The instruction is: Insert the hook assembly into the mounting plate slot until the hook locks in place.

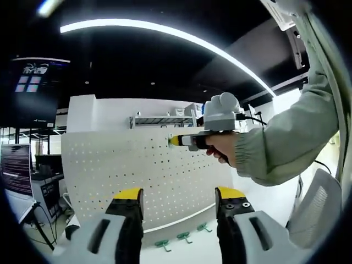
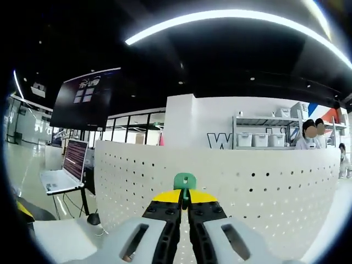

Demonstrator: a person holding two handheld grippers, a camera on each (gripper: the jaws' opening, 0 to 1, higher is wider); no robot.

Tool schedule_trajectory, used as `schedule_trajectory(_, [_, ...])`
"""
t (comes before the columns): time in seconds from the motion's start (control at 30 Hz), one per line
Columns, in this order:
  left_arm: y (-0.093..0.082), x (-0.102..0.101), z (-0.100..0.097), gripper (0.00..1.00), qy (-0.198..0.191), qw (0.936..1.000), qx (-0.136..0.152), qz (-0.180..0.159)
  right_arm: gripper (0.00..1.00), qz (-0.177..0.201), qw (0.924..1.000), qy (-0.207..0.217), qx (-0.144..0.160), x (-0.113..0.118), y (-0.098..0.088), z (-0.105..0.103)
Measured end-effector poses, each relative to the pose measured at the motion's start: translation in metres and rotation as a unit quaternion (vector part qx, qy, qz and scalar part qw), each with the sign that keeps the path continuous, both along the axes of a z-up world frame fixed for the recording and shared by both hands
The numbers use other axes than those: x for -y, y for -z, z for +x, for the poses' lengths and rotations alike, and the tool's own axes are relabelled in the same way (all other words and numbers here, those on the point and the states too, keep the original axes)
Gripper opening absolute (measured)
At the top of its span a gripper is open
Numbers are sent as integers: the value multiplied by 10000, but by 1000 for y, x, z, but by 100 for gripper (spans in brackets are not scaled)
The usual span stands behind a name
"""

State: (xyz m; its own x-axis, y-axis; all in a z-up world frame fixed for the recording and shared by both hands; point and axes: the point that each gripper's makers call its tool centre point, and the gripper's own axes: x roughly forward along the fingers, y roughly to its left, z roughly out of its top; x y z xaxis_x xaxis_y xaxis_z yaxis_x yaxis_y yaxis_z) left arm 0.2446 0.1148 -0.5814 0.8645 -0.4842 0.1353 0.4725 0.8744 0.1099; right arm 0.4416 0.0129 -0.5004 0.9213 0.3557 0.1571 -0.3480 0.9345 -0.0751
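Holding: right gripper (image 2: 185, 204) has its jaws pinched together on a green hook (image 2: 185, 182); the hook sticks up out of the yellow tips.
Hook place: hook head sits right at the face of the white pegboard (image 2: 247, 181), near the board's top edge; contact with a hole cannot be told.
Right gripper, seen from left gripper view: right gripper (image 1: 175, 141) reaches in from the right, yellow tip up against the pegboard (image 1: 110, 165) near its top edge, a speck of green at the tip.
Hand: a person's hand (image 1: 223, 147) in a pale green sleeve (image 1: 286, 132) grips the right gripper's handle, to the right of the board.
Left gripper: left gripper (image 1: 179, 201) jaws spread wide, nothing between them, back from the pegboard and below the right gripper.
Spare hooks: three green hooks (image 1: 184, 237) lie on the white surface at the foot of the pegboard, between the left jaws.
Board: white, upright, rows of small round holes.
Laptop: open laptop (image 2: 65, 170) on a stand left of the pegboard.
Shelf: shelving with white bins (image 2: 258, 137) behind the pegboard, people beside it.
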Motion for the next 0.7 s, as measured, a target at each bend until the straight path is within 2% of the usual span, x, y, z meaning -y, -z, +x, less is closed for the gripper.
schedule_trajectory(0.23, [-1, 0, 0, 54, 3, 10000, 8, -27, 1, 36, 10000, 85, 9, -4, -7, 14])
schedule_trajectory(0.7, [-3, 2, -1, 52, 100, 9999, 24, -102, 1, 119, 9994, 281, -160, -9, 0, 39])
